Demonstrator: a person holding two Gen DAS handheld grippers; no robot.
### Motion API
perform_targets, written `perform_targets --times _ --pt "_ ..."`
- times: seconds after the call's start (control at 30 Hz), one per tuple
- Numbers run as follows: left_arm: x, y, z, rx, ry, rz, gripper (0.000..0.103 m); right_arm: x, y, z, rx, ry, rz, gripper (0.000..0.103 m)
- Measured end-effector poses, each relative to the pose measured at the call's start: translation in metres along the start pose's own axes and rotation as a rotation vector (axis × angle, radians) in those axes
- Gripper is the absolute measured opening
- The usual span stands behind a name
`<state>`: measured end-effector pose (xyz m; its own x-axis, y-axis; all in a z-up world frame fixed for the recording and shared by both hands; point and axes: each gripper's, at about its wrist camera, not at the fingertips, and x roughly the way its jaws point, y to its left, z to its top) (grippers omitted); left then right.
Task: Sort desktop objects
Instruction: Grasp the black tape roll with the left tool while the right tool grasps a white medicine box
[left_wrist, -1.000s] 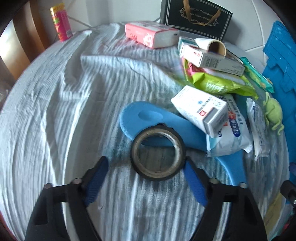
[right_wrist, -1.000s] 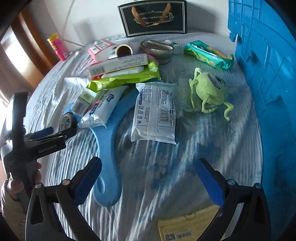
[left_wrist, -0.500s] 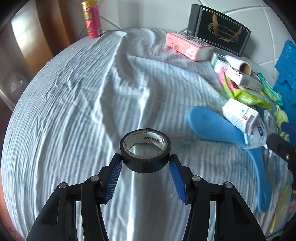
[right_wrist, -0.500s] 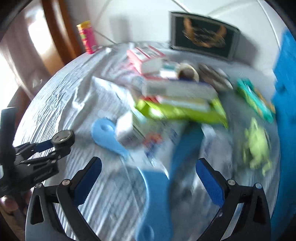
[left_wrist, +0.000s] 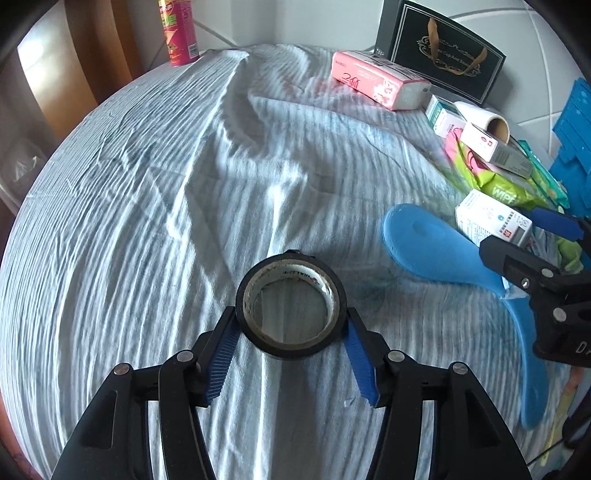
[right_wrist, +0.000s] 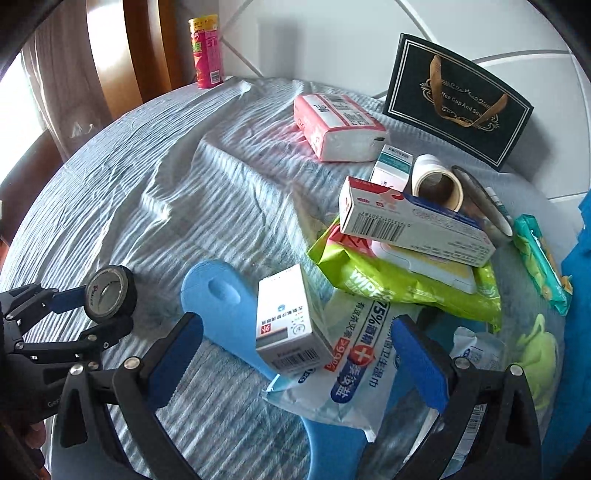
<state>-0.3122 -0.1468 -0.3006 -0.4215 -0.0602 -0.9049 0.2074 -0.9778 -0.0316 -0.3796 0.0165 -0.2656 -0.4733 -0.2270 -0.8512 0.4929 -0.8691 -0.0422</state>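
Left wrist view: my left claw (left_wrist: 291, 328) is clamped on the roll of black tape (left_wrist: 291, 304), one blue pad on each side of the ring, hole facing up; whether the roll hangs above the striped cloth (left_wrist: 147, 221) or rests on it I cannot tell. It sits out over the bare part of the cloth, apart from the clutter.

My right claw (right_wrist: 295, 354) stands wide apart, holding nothing, its pads either side of the small white box (right_wrist: 290, 321), which lies on the blue paddle-shaped board (right_wrist: 221, 302) and the alcohol wipe pack (right_wrist: 354, 362).

As for the sorting, I judge most of it is left: the green wipes pack (right_wrist: 388, 284), long carton (right_wrist: 410, 221), paper roll (right_wrist: 439, 181) and more lie heaped together. The pink tissue pack (right_wrist: 336, 125) lies a little apart behind them, and only the tape is clear of the pile.
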Motion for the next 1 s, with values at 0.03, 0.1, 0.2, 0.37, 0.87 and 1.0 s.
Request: perform_targets --times 0.03,0.1,0.2,0.37,0.87,1.0 --pt "0.000 0.000 0.001 -0.001 -0.001 0.001 0.056 0.002 0.000 0.000 -0.002 0.003 0.004 0.103" --pt "0.001 -0.001 0.002 -0.003 -0.002 0.003 0.056 0.005 0.001 0.001 -0.003 0.008 0.020 0.103" --pt "0.004 -0.004 0.005 -0.007 -0.005 0.008 0.056 0.006 0.002 0.002 -0.013 0.002 0.023 0.103" --pt "0.006 -0.005 0.008 -0.009 -0.009 0.011 0.056 0.014 0.000 0.001 -0.022 0.020 0.019 0.081" --pt "-0.026 -0.013 0.008 -0.011 -0.059 0.004 0.056 -0.010 0.005 -0.001 -0.042 -0.021 -0.008 0.032" --pt "-0.049 -0.016 0.007 -0.006 -0.094 0.000 0.056 -0.032 0.008 0.000 -0.042 -0.050 -0.006 0.032"
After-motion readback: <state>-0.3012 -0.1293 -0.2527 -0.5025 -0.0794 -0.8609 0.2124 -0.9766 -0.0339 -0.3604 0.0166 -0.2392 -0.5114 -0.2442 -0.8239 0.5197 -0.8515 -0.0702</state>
